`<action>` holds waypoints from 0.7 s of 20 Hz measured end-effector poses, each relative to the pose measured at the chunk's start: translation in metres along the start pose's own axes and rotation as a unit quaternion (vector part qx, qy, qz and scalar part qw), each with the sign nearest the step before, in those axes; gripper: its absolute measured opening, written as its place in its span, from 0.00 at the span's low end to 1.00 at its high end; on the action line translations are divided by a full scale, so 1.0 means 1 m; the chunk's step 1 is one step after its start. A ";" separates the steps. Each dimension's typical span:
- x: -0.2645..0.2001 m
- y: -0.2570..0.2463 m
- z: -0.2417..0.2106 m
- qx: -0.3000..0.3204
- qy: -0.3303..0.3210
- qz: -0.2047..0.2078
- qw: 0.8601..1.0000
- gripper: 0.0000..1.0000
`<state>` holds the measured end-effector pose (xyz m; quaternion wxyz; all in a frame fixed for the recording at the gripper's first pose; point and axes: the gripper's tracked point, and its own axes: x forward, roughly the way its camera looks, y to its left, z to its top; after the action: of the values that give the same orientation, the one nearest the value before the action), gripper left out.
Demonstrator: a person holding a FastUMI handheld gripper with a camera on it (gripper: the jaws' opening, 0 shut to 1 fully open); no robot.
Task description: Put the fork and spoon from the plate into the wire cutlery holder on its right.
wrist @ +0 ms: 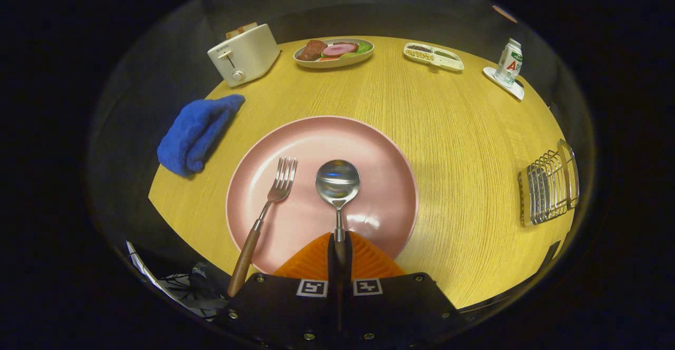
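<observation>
Spoon [337, 186] step: fingers [340, 252] look pinched on its handle, bowl just ahead over the plate [379, 144]; lift unclear. Fork [263, 215] lies left of them. Next: carry spoon far right to holder [548, 186].

On the table [448, 128], the plate [369, 149] at lower centre carries the fork [266, 207] left of the spoon [337, 186], whose handle sits pinched between the gripper [340, 247] fingers, with the wire cutlery holder [548, 186] far right.
</observation>
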<state>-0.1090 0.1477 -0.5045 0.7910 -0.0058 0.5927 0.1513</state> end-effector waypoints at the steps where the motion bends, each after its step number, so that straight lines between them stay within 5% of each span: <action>1: -0.004 -0.003 0.005 0.005 -0.007 -0.002 1.000 0.04; 14: -0.090 -0.138 0.064 0.093 -0.103 -0.085 0.987 0.04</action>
<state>-0.0380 0.0067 -0.4250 0.8547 0.0330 0.5172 0.0281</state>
